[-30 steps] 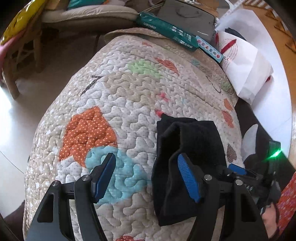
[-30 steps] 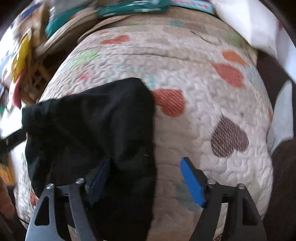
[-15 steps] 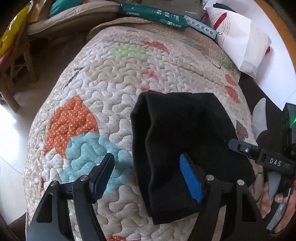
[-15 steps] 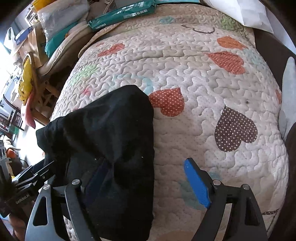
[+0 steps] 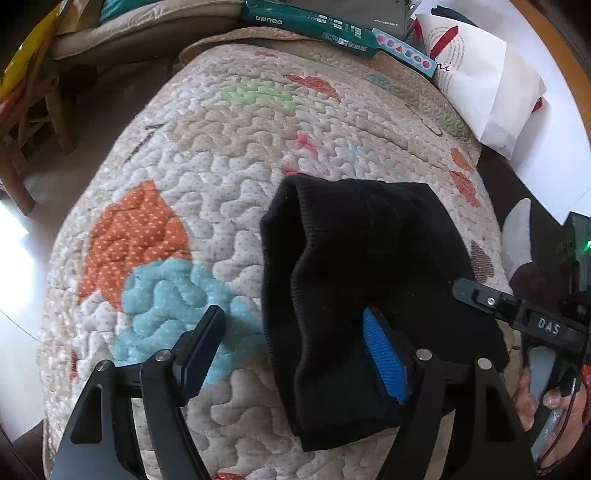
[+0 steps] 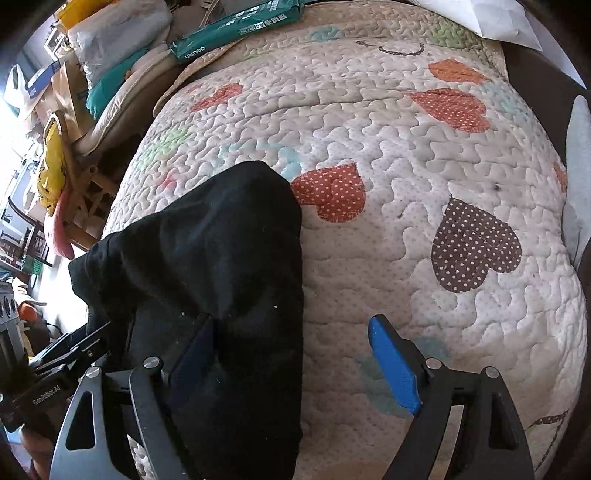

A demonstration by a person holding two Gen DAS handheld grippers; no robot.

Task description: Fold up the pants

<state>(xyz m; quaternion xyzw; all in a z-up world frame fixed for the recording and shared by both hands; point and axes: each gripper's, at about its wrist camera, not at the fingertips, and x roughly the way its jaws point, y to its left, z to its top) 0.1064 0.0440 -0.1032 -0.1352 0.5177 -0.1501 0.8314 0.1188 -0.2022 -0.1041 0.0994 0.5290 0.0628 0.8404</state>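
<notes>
The black pants (image 5: 365, 280) lie folded into a compact bundle on a quilted blanket with heart patches (image 5: 221, 177). My left gripper (image 5: 295, 354) is open, its jaws wide apart; its right finger rests on the bundle's near part and its left finger is over the quilt. My right gripper (image 6: 295, 362) is open too, straddling the bundle's right edge; the pants (image 6: 221, 266) lie under its left finger. Neither gripper holds cloth. The right gripper's body also shows in the left wrist view (image 5: 532, 321).
A green pack (image 5: 310, 26) and a white paper bag (image 5: 487, 77) lie at the quilt's far edge. A wooden chair with cushions (image 6: 88, 147) stands to the left. A dark sofa edge (image 6: 546, 77) runs along the right.
The pants went from a bunched, partly lifted bundle to lying flatter and wider on the quilt. Both grippers stay open and drew back slightly.
</notes>
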